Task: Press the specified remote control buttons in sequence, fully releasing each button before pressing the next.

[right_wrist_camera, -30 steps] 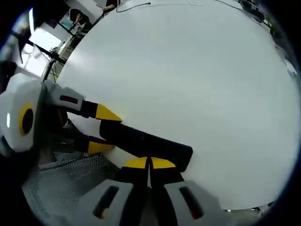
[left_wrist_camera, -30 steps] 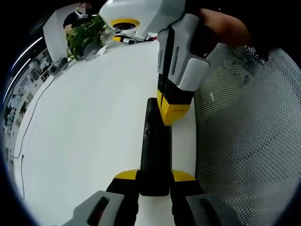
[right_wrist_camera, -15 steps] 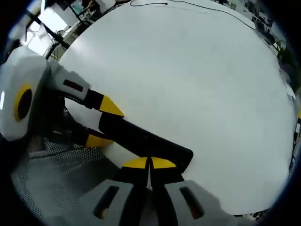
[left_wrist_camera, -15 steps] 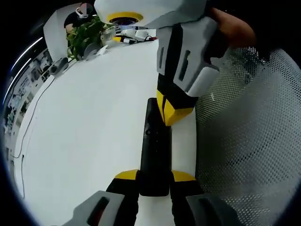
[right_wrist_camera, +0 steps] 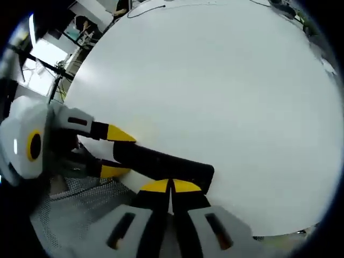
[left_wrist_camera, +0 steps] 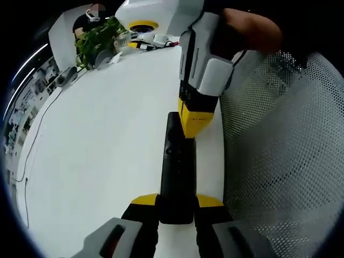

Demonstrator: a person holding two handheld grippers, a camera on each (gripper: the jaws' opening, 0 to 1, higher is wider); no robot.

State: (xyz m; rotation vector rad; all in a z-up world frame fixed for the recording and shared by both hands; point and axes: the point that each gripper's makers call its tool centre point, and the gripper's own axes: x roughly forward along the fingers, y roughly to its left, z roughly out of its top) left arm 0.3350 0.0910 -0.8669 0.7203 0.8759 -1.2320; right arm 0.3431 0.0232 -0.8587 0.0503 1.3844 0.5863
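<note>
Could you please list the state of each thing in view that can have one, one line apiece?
Remote: lying flat on the table, one end clamped between the left gripper's jaws.
Left gripper: shut on the remote.
Right gripper: jaws shut together, tips down at the remote's far end.
Mesh chair: beside the table edge, unoccupied.

Big round white table [left_wrist_camera: 97,140], a leafy green plant [left_wrist_camera: 99,37] at its far edge, grey mesh chair back [left_wrist_camera: 285,161] beside it.
</note>
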